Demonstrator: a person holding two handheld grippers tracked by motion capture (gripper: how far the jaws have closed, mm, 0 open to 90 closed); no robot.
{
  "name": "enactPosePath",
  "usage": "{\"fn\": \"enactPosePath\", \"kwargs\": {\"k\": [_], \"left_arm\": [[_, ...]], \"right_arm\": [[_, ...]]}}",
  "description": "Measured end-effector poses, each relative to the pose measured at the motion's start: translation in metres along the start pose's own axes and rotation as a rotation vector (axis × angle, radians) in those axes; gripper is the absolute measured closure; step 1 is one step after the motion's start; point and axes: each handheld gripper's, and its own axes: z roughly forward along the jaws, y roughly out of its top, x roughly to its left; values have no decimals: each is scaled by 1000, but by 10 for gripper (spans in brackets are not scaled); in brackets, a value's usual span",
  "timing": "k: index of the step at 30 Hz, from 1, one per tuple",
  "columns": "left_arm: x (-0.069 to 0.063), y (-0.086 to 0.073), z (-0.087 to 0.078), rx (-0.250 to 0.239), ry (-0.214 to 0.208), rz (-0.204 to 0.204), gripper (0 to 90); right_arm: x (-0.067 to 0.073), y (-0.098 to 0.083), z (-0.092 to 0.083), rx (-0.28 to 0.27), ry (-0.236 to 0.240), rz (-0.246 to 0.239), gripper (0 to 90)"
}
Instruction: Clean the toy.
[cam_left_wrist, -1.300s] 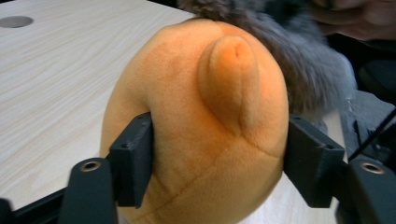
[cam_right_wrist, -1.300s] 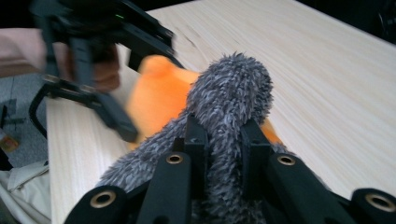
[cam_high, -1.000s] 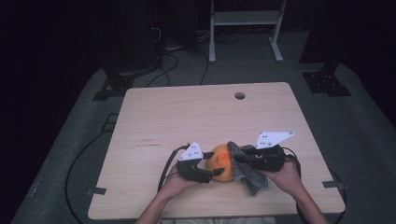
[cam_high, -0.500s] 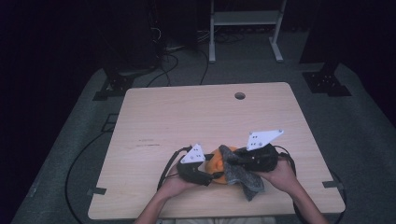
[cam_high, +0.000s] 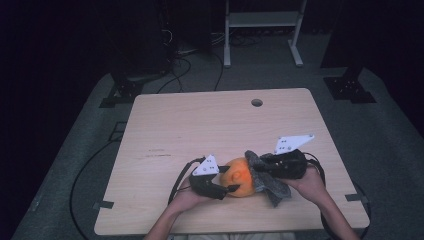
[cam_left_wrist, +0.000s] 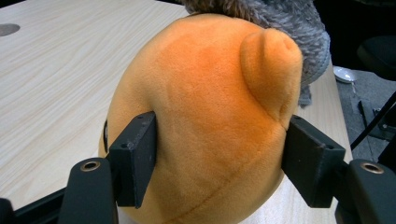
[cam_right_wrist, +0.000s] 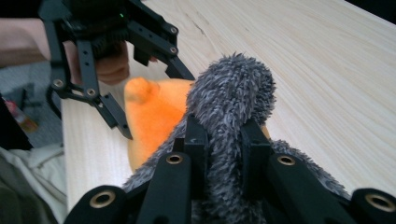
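Observation:
An orange plush toy lies near the table's front edge, with a grey fuzzy cloth draped on its right side. My left gripper reaches in from the left. Its jaws have just been opening, and its pads still press both sides of the plush. My right gripper comes from the right and is shut on a bunched fold of the cloth. In the right gripper view the fold sticks up between the jaws of the right gripper, with the plush behind it.
The wooden table has a round hole near its far edge. Both forearms come in over the front edge. Cables and a white stand's legs lie on the dark floor beyond.
My right gripper swung slightly left with the grey cloth, then back right, so more of the orange plush is uncovered. The left hand kept its place.

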Motion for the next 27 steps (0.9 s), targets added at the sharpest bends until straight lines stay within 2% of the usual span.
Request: {"fn": "enactPosePath", "kwargs": {"k": [3, 4, 5, 8, 9, 10, 13, 15, 17, 19, 21, 23, 25, 27], "left_arm": [[2, -2, -2, -8, -3, -14, 328], [2, -2, -2, -8, -4, -15, 329], [2, -2, -2, -8, -6, -14, 329], [1, -2, -1, -5, -15, 2, 327], [0, -2, 0, -3, -14, 7, 326], [-1, -2, 0, -2, -16, 10, 326], [0, -3, -1, -3, -15, 6, 326], [1, -3, -3, -4, -14, 7, 327], [1, -3, -4, -3, -13, 8, 326], [0, -3, -3, -7, -14, 10, 326], [-1, -3, -2, -12, -8, 12, 326], [-1, -3, -1, -11, 0, 16, 326], [-1, -3, -1, -13, 3, 14, 326], [-2, -2, 0, -12, 9, 14, 332]], "right_arm": [[-9, -4, 0, 6, -12, 27, 765], [-14, -9, -1, 21, -31, 38, 765], [-22, -15, -1, 34, -48, 67, 765], [-29, -25, -7, 25, -47, 125, 764], [-26, -23, -8, -9, -21, 119, 764], [-23, -21, -8, -15, -12, 108, 764], [-17, -12, -5, -8, -9, 67, 763], [-21, -14, -3, -1, -11, 78, 764], [-27, -21, -1, 35, -42, 87, 764], [-29, -27, -4, 32, -38, 112, 764], [-27, -28, -8, 22, -38, 114, 762], [-20, -23, -9, 7, -21, 92, 761], [-12, -14, -9, 2, -11, 50, 761], [-7, -5, -9, -27, 24, 35, 761]]}}
